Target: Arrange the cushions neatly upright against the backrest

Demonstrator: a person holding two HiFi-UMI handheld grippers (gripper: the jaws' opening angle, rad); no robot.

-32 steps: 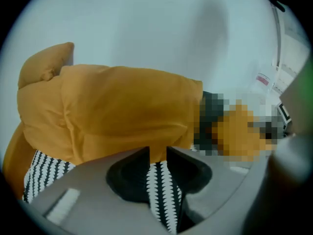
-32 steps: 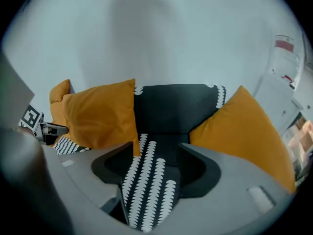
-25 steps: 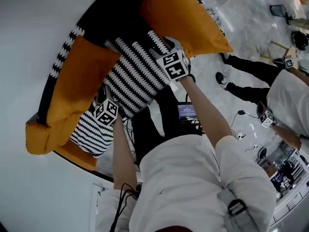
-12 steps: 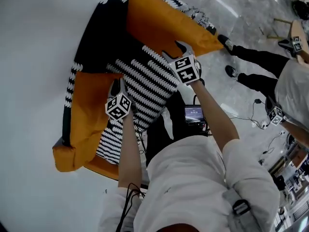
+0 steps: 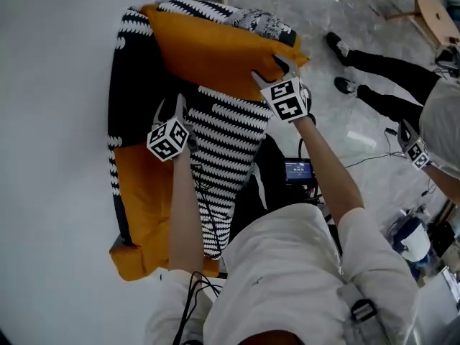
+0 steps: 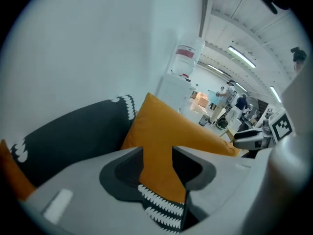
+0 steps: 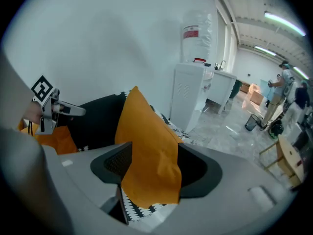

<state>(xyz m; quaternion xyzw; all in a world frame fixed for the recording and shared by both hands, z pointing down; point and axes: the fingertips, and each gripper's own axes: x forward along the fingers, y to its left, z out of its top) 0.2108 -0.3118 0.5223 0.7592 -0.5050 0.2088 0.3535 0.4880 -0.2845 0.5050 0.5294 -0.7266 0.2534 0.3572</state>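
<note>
An orange cushion point(image 5: 208, 49) stands at the far end of the sofa against the black, white-trimmed backrest point(image 5: 133, 99). My left gripper point(image 5: 169, 109) is at its lower left corner and my right gripper point(image 5: 277, 66) at its right corner. In the left gripper view the left gripper point(image 6: 157, 168) is shut on the orange cushion point(image 6: 166, 131), with striped fabric just below. In the right gripper view the right gripper point(image 7: 149, 175) pinches the orange cushion point(image 7: 142, 131) by a hanging corner. A black-and-white striped cushion point(image 5: 226, 139) lies under both. A second orange cushion point(image 5: 147, 200) lies at the near left.
A white wall runs behind the sofa. A water dispenser point(image 7: 198, 67) stands past the sofa's far end. A person in black trousers point(image 5: 381, 92) stands on the right. A small screen point(image 5: 298, 171) hangs at my waist. A wooden stool point(image 5: 435, 2) stands at the far right.
Both grippers have moved from the striped cushion's upper edge onto the far orange cushion. That cushion now stands more squarely against the backrest. The head view has swung round.
</note>
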